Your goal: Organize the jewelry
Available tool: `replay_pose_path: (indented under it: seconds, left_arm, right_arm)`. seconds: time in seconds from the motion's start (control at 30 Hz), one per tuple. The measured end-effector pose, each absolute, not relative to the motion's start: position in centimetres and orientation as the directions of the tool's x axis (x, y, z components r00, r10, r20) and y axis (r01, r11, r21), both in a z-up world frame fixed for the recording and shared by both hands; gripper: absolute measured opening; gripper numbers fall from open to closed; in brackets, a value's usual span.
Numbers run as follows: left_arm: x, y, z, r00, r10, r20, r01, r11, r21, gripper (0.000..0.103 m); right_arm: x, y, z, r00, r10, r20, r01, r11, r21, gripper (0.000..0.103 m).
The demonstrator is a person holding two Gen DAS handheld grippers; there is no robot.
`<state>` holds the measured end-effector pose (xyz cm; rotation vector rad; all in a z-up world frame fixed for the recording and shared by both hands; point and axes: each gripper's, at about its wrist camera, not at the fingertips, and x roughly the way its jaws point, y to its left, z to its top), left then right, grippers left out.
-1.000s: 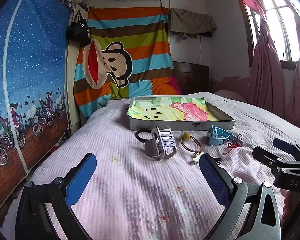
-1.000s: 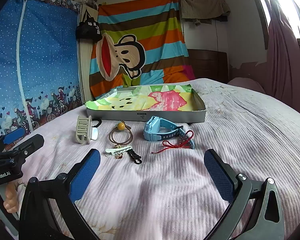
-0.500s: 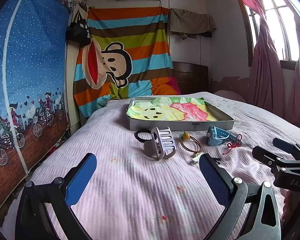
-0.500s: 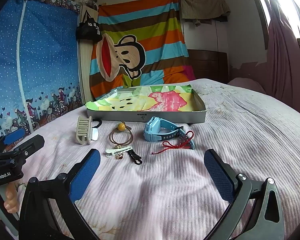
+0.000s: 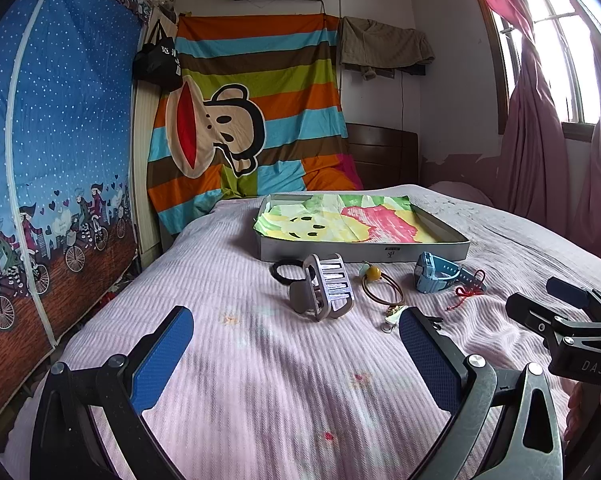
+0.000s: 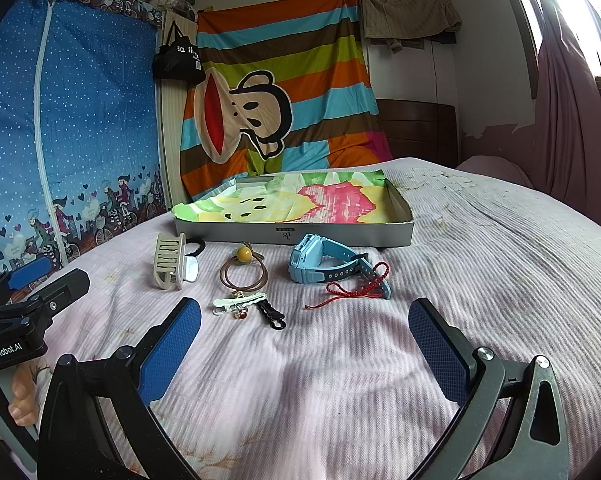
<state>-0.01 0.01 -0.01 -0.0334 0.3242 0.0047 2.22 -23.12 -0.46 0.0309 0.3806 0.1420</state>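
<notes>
A row of small items lies on the pink bedspread before a shallow grey box (image 5: 364,254) (image 6: 340,236) lined with a colourful cloth. From the left: a black hair tie (image 5: 285,270), a grey claw clip (image 5: 324,292) (image 6: 171,266), a brown hair loop with a yellow bead (image 5: 380,284) (image 6: 244,270), a white clip (image 6: 238,302), a black clip (image 6: 271,314), a blue watch (image 5: 436,278) (image 6: 328,268) and a red string bracelet (image 6: 356,286). My left gripper (image 5: 296,328) is open and empty, short of the claw clip. My right gripper (image 6: 304,320) is open and empty, short of the watch.
The bed runs back to a striped monkey cloth (image 5: 252,120) on the wall. A blue printed wardrobe (image 5: 52,160) stands along the left. Pink curtains (image 5: 540,140) hang at the window on the right. Each gripper shows at the edge of the other's view.
The left wrist view has drifted slightly; the items sit a touch higher and closer. The right wrist view is almost unchanged. Both grippers stay open.
</notes>
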Motion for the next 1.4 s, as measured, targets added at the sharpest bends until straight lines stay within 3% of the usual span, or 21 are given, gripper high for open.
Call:
replay_pose_path:
  seconds: [1.4]
  left_arm:
    - [-0.01, 0.03, -0.01, 0.948, -0.002, -0.317, -0.009, 0.999, -0.035, 0.103]
  right_arm:
    - [2.07, -23.13, -0.40, 0.920, 0.145, -0.365, -0.133, 0.989, 0.059, 0.102]
